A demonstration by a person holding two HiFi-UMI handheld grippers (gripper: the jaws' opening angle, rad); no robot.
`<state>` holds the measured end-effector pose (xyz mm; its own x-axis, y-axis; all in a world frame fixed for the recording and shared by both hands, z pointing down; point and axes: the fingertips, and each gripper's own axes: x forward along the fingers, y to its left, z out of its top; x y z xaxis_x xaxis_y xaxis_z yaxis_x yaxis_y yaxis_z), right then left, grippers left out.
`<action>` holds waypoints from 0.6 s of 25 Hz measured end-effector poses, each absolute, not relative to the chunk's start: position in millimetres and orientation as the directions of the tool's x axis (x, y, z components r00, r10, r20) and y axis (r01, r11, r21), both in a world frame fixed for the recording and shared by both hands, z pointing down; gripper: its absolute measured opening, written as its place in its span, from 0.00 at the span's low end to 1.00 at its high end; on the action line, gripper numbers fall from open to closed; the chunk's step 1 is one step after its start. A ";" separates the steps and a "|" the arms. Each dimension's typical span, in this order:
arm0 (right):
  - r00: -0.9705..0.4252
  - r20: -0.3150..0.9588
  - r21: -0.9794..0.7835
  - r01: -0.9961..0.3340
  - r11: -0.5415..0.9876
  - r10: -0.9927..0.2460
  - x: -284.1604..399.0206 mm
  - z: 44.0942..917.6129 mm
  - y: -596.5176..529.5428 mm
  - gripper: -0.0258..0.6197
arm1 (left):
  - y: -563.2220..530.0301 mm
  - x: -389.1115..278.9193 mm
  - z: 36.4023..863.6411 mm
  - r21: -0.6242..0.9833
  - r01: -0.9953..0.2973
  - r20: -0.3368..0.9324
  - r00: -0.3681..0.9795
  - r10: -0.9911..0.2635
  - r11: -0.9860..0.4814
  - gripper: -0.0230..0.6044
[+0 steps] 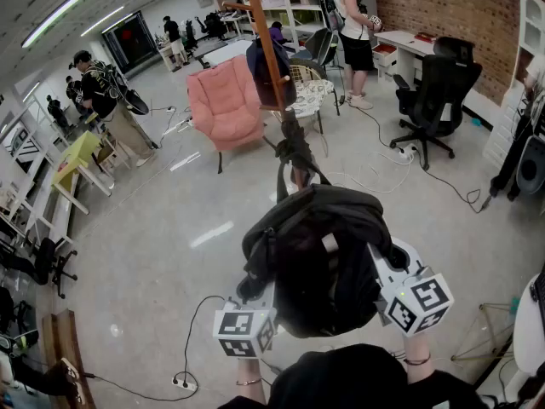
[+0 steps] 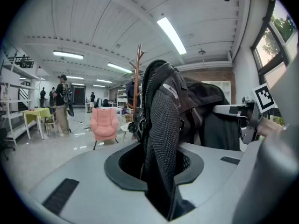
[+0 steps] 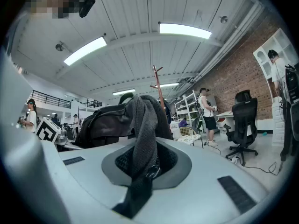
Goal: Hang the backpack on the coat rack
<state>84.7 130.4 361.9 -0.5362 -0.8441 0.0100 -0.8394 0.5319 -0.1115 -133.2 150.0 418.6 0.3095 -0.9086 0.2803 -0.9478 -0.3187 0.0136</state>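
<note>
L claw (image 2: 161, 181) clamped on backpack (image 1: 319, 254) mesh strap (image 2: 161, 125); R claw (image 3: 140, 181) clamped on other strap (image 3: 142, 120). Backpack betw claws; coat rack (image 1: 266, 49) well ahead.

Bright, even indoor light falls from long white ceiling strip lamps (image 3: 184, 30), which blow out to pure white in both gripper views. The glossy pale grey floor (image 1: 153, 245) throws back soft streaks of glare, and shadows on it are faint. The black fabric backpack (image 1: 324, 258) reads as a dark mass with little detail. Every view bends strongly toward its edges — the gripper views have black, vignetted corners, and the nearest surfaces there look soft.
</note>
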 end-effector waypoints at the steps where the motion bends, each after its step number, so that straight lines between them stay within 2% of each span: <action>1: -0.535 0.011 -0.112 -0.840 0.531 -0.845 84.5 361.8 130.4 0.10 | 150.3 -133.0 418.2 0.014 -0.947 0.282 0.311 -0.908 -0.321 0.21; 15: -0.551 0.017 -0.117 -0.830 0.545 -0.834 89.0 360.4 129.7 0.10 | 154.8 -126.2 415.1 0.021 -0.951 0.298 0.301 -0.906 -0.309 0.21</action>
